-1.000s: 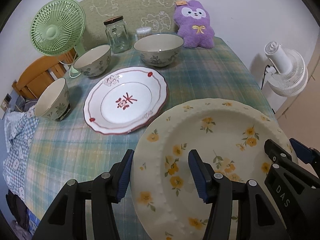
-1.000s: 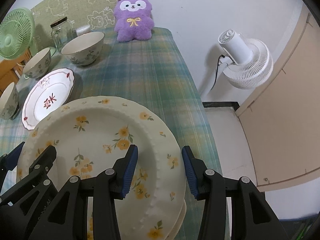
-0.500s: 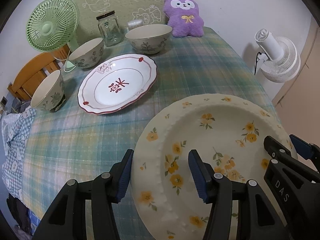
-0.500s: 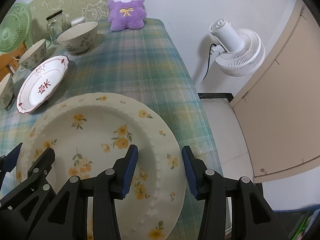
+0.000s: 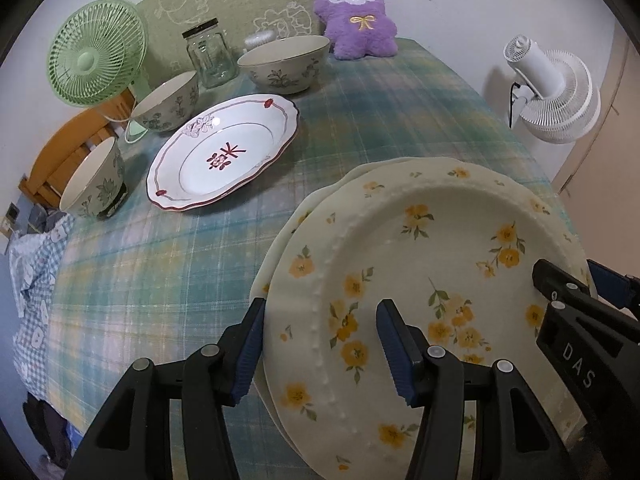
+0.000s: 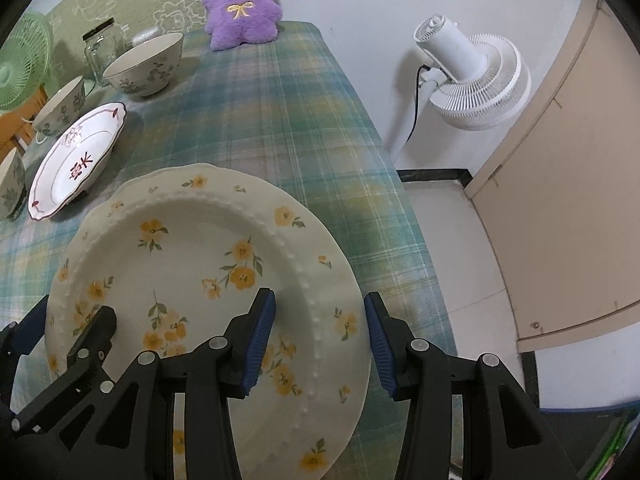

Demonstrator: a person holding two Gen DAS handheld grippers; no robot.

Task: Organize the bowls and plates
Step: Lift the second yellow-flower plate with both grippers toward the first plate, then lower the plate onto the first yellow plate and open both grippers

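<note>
A cream plate with yellow flowers (image 5: 432,256) (image 6: 192,264) is held by both grippers. My left gripper (image 5: 320,344) straddles its left rim, my right gripper (image 6: 320,332) its right rim, one finger above and one below. A second cream plate (image 5: 320,200) shows just under it on the checked tablecloth (image 5: 160,280). A white plate with red markings (image 5: 224,156) (image 6: 76,164) lies further back. Three flowered bowls (image 5: 284,64) (image 5: 168,100) (image 5: 94,184) stand behind and left of it.
A glass jar (image 5: 208,56), a green fan (image 5: 96,64) and a purple plush toy (image 5: 356,16) stand at the table's far end. A white floor fan (image 6: 468,80) stands right of the table. The table's right edge (image 6: 400,200) is close to the held plate.
The flowered plate has moved with both grippers; a second cream plate's rim now shows under it. The camera sits closer to the far objects than half a second ago.
</note>
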